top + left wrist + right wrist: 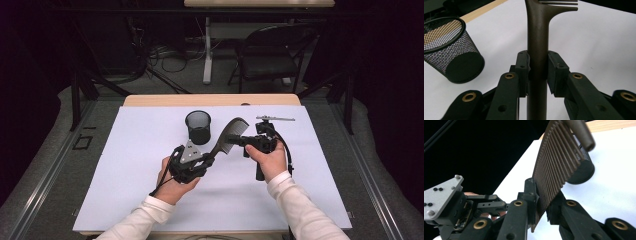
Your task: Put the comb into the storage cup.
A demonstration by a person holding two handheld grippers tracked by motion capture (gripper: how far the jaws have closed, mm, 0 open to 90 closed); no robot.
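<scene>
The dark brown comb (227, 137) is held clear of the white sheet (125, 165), between the 2 grippers, just near and to the right of the black mesh pen cup (198, 127). It is carried slantwise, handle low at the near left, toothed end high at the far right. Held at both ends like this, it is kept from swinging, which reads as a handover or a re-grip, probably so that it can be stood in the cup; that is a judgement only.

The left gripper (207, 161) is seen in the high view at the handle end. In the left gripper view its jaws are closed on the comb handle (537, 50), 1 pad (522, 67) pressed against each side, the handle running straight up between them. The cup (451, 50) is seen off to the side in that view, tilted by the camera's angle.

The right gripper (245, 141) is at the toothed end. In the right gripper view the teeth (556, 162) are caught between its 2 jaws, which stand almost together with the lower edge of the row pinched between them; how hard the grip is cannot be told. The left gripper's grey plate (441, 195) is seen beyond.

A thin metal tool (275, 118) lies untouched at the far right of the sheet.
</scene>
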